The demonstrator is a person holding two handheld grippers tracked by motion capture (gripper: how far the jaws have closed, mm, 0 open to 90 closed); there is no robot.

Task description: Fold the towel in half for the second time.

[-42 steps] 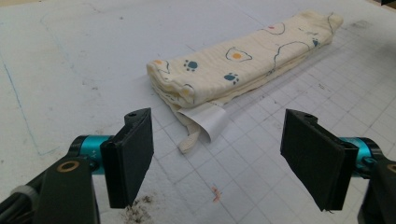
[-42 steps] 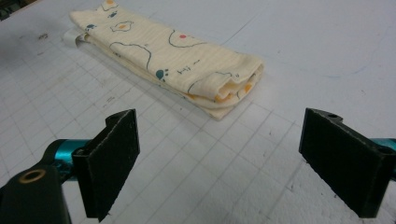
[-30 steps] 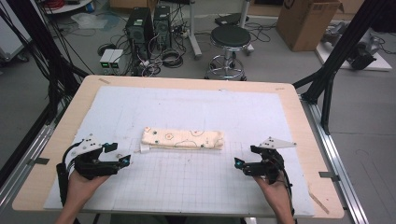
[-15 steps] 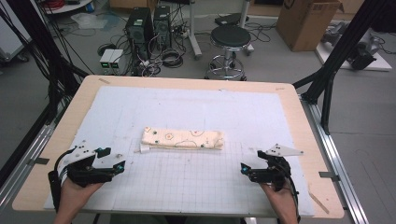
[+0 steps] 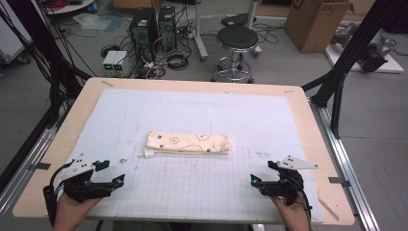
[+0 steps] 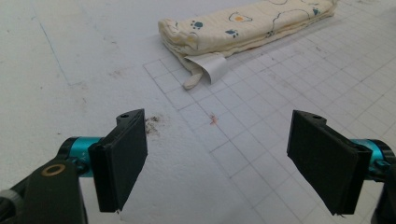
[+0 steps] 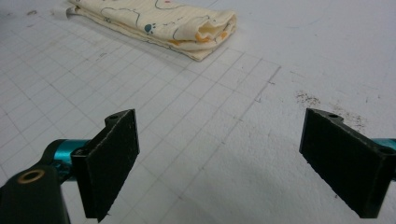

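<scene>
A folded cream cloth point(image 5: 188, 143) with small printed figures lies flat in the middle of the white gridded mat point(image 5: 202, 110); a white tag sticks out at its left end point(image 6: 211, 66). My left gripper point(image 5: 109, 173) hovers near the mat's front left corner, open, nothing between its jaws; the cloth point(image 6: 247, 23) lies well ahead of it. My right gripper point(image 5: 265, 172) is near the front right, also open and empty, with the cloth's right end point(image 7: 187, 25) ahead of it.
The mat sits on a wooden table point(image 5: 312, 120) with metal rails along both sides. Behind the table are a round stool point(image 5: 236, 41), computer towers point(image 5: 154, 24), cables and a cardboard box point(image 5: 317, 21) on the floor.
Both hands have drawn back toward the table's front edge, away from the cloth. The cloth has not moved.
</scene>
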